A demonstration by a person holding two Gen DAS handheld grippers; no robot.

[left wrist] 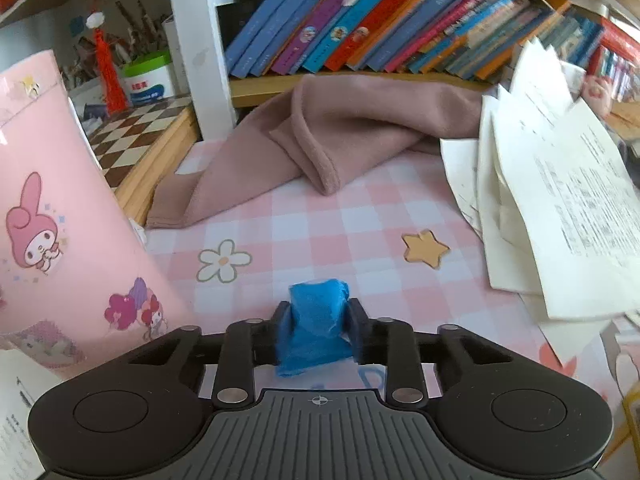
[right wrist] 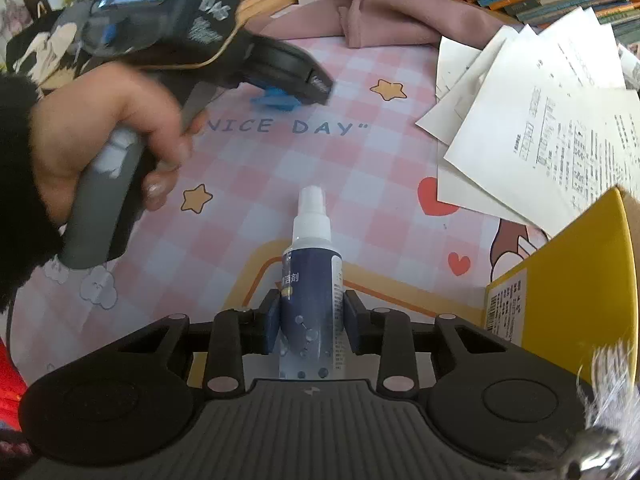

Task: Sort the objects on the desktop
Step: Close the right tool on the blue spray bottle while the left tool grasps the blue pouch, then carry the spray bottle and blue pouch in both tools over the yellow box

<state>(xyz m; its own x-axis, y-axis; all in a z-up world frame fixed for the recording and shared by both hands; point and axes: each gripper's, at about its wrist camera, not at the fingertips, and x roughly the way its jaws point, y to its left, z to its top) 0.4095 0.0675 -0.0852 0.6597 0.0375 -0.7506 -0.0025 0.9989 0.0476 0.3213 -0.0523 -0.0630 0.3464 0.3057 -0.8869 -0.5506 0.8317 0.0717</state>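
In the left wrist view, a crumpled blue cloth wad (left wrist: pixel 316 320) sits between the two black fingers of my left gripper (left wrist: pixel 318 316), and the pads press on both its sides. It rests low on the pink checked desk mat (left wrist: pixel 360 224). In the right wrist view, my right gripper (right wrist: pixel 310 316) is shut on a small spray bottle (right wrist: pixel 312 280) with a white nozzle and a dark blue label, tilted forward over the mat. That view also has the left gripper (right wrist: pixel 296 92) held by a person's hand (right wrist: pixel 104 136) at the upper left, with the blue wad (right wrist: pixel 276 100) under its tip.
A pink cartoon bin (left wrist: pixel 60 216) stands at the left. A dusty-pink towel (left wrist: pixel 320 136) lies at the back under a shelf of books (left wrist: pixel 380 20). Loose printed papers (left wrist: pixel 560 200) are piled on the right. A yellow box (right wrist: pixel 568 288) is near my right gripper. A chessboard (left wrist: pixel 136 136) sits back left.
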